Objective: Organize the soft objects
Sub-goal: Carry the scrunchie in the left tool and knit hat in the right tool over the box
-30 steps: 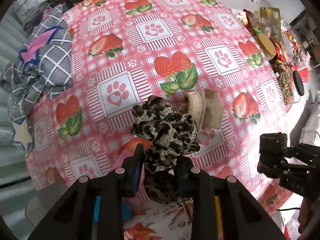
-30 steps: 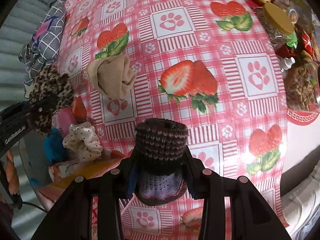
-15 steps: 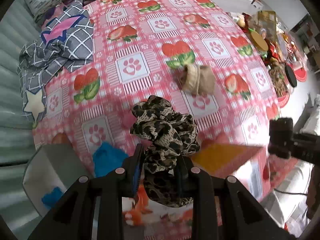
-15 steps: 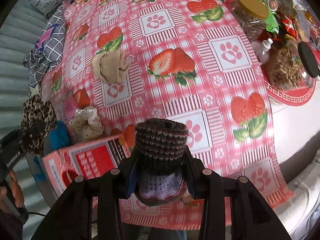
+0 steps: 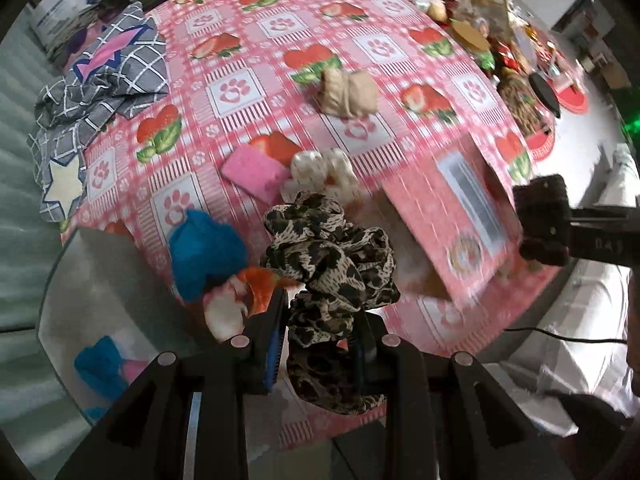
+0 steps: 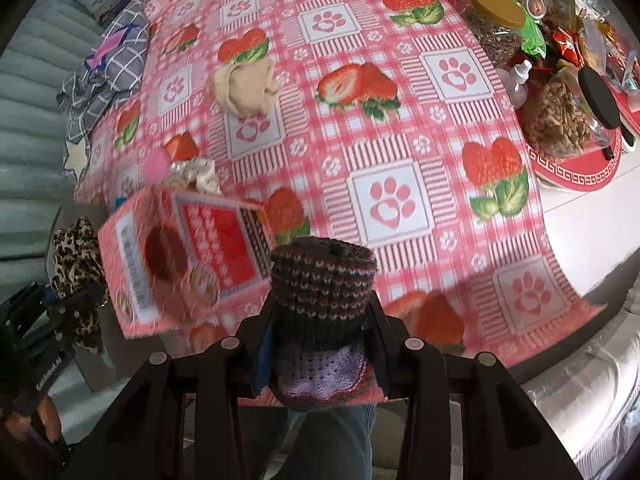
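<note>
From the left wrist view, the left tongs (image 5: 320,344) were clamped on a leopard-print scrunchie (image 5: 328,256), a ruffled ring of thin fabric that bulged above the black fingers. Below it the surface (image 5: 248,40), covered in a glossy pink checked cloth with strawberries and paw prints, carried several soft pieces: one fuzzy blue lump (image 5: 204,256), one flat pink rectangle (image 5: 254,170), one cream dotted scrunchie (image 5: 324,168) just beside that rectangle, and one beige rolled bundle (image 5: 350,94) farther in. A grey grid-patterned cloth (image 5: 100,84) with star patches lay crumpled at the left edge. A pink cardboard box (image 5: 452,220), blurred, sat near the front edge. At the right, the right tongs (image 5: 544,226) showed with a dark knitted thing between them.

From the right wrist view, the right tongs (image 6: 322,320) were closed around a knitted tube (image 6: 322,304), ribbed, dark with pale flecks on top and lilac lower down. The box (image 6: 180,256) lay just left of it, tilted. The beige bundle (image 6: 244,84) rested well beyond. Two jars (image 6: 496,28) of dry goods stood among packets at the far right. The left tongs (image 6: 68,300) appeared at the left edge with the leopard scrunchie (image 6: 76,256).
</note>
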### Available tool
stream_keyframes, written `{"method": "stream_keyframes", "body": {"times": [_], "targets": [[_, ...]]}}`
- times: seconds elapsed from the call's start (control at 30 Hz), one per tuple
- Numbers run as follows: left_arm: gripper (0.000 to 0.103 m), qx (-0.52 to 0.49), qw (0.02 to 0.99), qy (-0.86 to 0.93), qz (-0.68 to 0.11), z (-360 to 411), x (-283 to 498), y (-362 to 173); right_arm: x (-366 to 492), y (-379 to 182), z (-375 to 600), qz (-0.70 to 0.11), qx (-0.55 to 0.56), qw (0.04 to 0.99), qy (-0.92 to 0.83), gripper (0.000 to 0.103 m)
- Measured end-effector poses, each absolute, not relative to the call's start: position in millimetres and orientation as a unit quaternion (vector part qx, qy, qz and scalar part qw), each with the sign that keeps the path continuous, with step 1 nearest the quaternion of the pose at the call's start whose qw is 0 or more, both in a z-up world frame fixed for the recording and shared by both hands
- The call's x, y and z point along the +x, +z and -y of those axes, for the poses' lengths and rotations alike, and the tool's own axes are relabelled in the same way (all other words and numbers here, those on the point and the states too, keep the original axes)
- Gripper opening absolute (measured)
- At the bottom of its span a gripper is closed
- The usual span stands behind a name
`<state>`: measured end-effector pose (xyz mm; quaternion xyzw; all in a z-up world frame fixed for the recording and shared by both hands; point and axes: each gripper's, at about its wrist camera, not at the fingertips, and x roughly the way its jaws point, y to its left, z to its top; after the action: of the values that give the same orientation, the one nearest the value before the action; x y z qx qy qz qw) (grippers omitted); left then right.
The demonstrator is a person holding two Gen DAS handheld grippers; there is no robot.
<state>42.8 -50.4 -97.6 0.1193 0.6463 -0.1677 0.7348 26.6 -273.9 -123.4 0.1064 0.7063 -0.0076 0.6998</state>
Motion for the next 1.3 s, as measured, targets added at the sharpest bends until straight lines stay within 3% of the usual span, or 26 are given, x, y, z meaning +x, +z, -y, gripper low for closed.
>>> {"method": "stream_keyframes", "body": {"times": [1.3], "targets": [[0.031,0.088,0.773,-0.176,-0.603,-26.3,-10.9,-67.2,-37.7,-105.0,146.8,-0.705,0.01,0.708,0.037,0.041]]}}
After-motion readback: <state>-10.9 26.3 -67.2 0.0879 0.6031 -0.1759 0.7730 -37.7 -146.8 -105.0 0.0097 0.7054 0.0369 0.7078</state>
